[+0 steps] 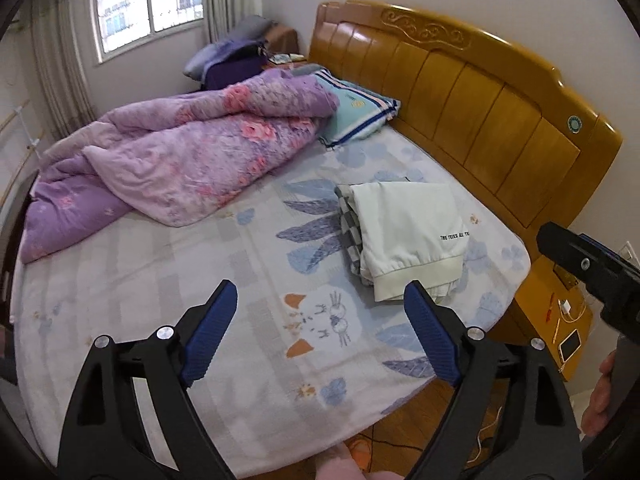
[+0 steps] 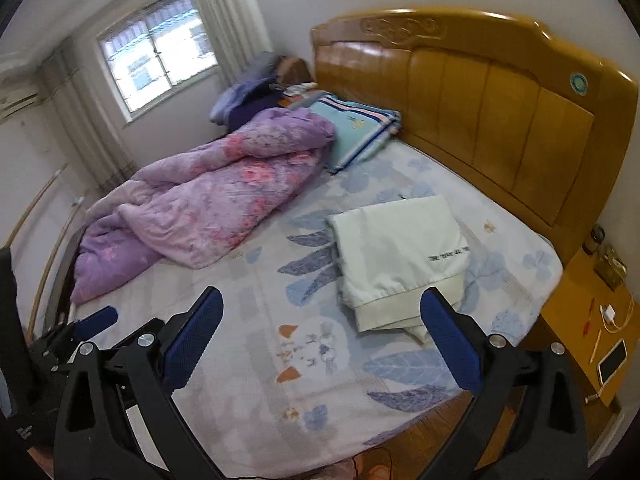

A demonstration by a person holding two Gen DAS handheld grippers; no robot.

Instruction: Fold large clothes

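A folded white garment with small black lettering lies on a folded grey checked garment near the headboard end of the bed. It also shows in the right wrist view. My left gripper is open and empty, held above the sheet short of the stack. My right gripper is open and empty, also above the sheet just before the stack. The right gripper's body shows at the right edge of the left wrist view. The left gripper's fingertips show at the left of the right wrist view.
The bed sheet has a leaf and cat print. A crumpled purple floral quilt covers the far left half. A striped teal pillow lies by the wooden headboard. A nightstand with a phone and cables stands at right.
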